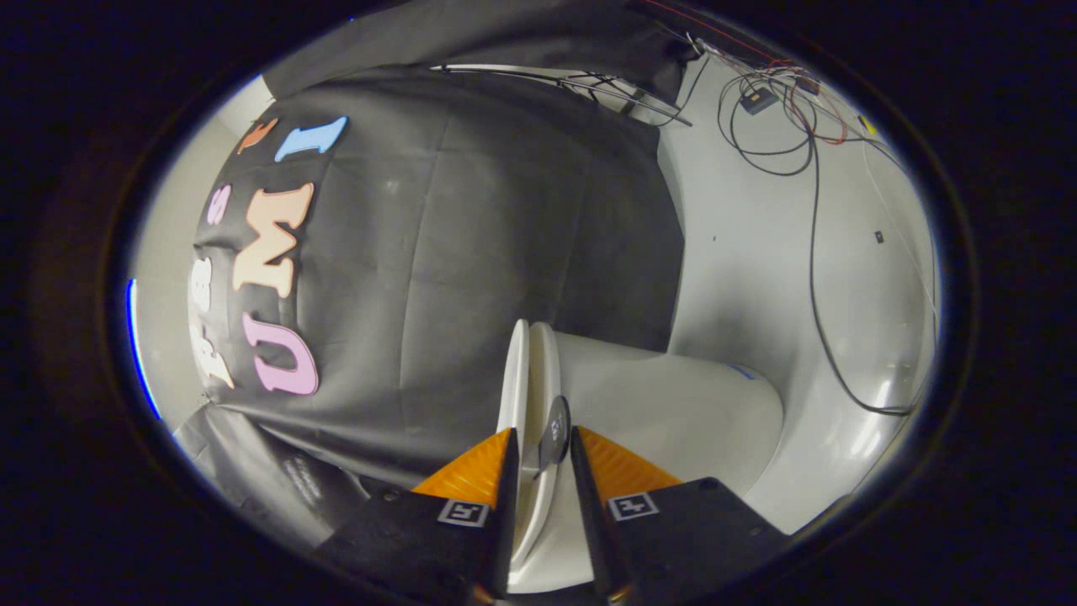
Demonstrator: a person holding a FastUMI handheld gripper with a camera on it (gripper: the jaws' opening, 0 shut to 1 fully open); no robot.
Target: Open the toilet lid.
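Observation:
The view is rolled on its side. A white toilet (673, 412) lies just ahead of the fingers, its body to the right. Its lid (515, 370) and the seat rim (545, 370) show edge-on as two thin white bands running forward between the fingers. A small dark round disc (555, 429) sits on that rim against the right finger. My gripper (543, 442) is closed down on the rim, with one finger on each side of it. How far the lid stands off the seat is hard to tell from this angle.
The black cloth wall (471, 252) hangs behind the toilet. To the right is a pale wall or floor (757, 252) with loose black and red cables (812, 210) and a small black box (757, 99).

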